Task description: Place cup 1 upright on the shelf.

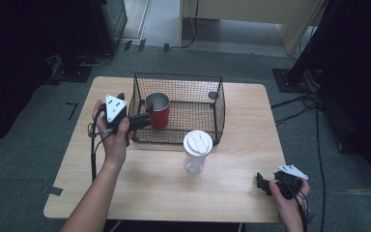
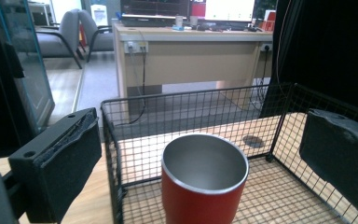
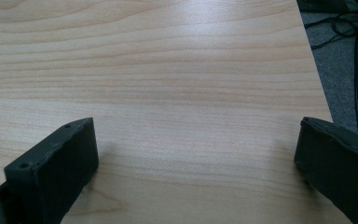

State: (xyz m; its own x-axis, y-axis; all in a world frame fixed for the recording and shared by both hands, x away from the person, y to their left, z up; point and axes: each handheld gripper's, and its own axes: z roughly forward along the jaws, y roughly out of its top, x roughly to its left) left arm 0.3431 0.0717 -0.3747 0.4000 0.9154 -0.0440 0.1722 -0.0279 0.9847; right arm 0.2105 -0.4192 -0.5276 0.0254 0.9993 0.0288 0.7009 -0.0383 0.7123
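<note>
Your left tool (image 1: 137,121) is spread wide at the red steel cup (image 1: 158,110), which stands inside the wire basket (image 1: 220,104) at its nine o'clock side. Keep level and mind the mesh wall — it sits between the jaws. Your right tool (image 1: 265,183) rests released on the tabletop (image 1: 149,183).

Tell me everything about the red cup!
The red cup is a lidless tumbler, red outside and shiny silver metal inside, and looks empty. It stands upright in the black wire basket, at its left end, on the mesh floor. The left gripper is open with its jaws spread on either side, not squeezing it.
</note>
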